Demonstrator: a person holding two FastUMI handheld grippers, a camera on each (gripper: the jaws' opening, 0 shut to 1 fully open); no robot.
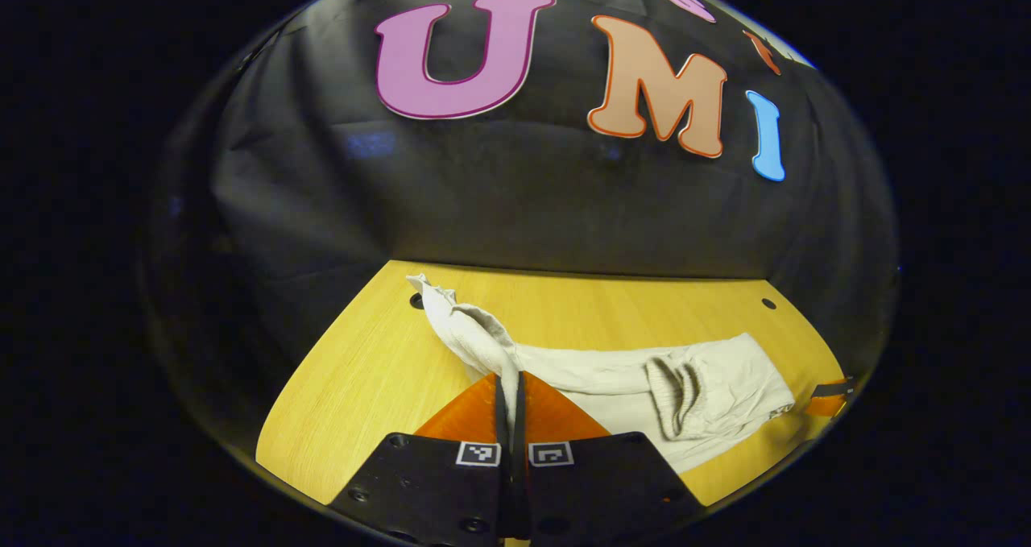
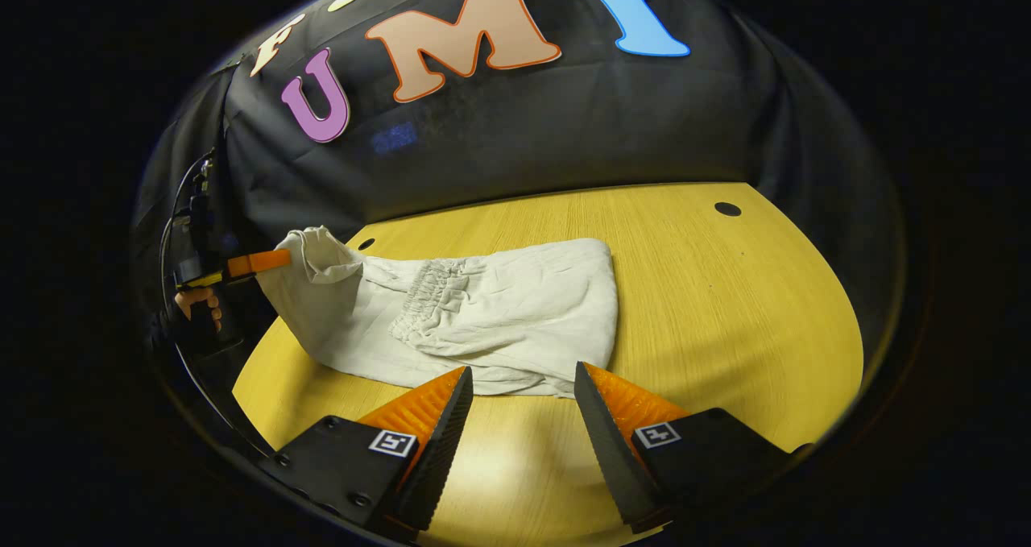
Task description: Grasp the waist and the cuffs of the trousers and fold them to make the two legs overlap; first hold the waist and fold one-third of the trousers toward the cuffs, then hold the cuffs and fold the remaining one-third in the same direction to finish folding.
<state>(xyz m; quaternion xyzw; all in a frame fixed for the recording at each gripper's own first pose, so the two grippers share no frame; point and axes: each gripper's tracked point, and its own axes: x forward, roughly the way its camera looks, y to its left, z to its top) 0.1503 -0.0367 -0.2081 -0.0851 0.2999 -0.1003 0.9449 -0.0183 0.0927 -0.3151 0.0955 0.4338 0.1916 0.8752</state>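
Wooden table point(image 2: 725, 305), yellow-toned, carries the whole scene, with black cloth wall point(image 2: 564, 120) rising straight behind its far edge. Small dark holes point(image 2: 727, 209) dot the tabletop near that wall, one to the far side of the garment and another peeking out by the lifted end. Nothing lies between either tool and the fabric.

Now the trousers point(image 2: 499, 313): pale cream, crumpled, already doubled over, lying near the middle of the table with their long axis running roughly along the wall. In the right gripper view a gathered elastic band point(image 2: 435, 289) sits on top of the pile, and the folded edge faces away from the lifted end. In the left gripper view that ribbed band point(image 1: 672, 386) shows again, resting on the flat layer.

Left gripper point(image 1: 512, 402) has its fingers pressed tight together on one end of the trousers point(image 1: 475, 329), cloth rising out of the pinch and trailing back toward the wall. From the right gripper view, that same left gripper point(image 2: 266, 262) holds the bunched end raised off the table at the table's edge, with a hand point(image 2: 197, 301) gripping the handle behind it.

Right gripper point(image 2: 515, 386) is spread wide, fingers either side of a bare strip of table, tips just short of the near hem, touching no cloth as far as can be seen.
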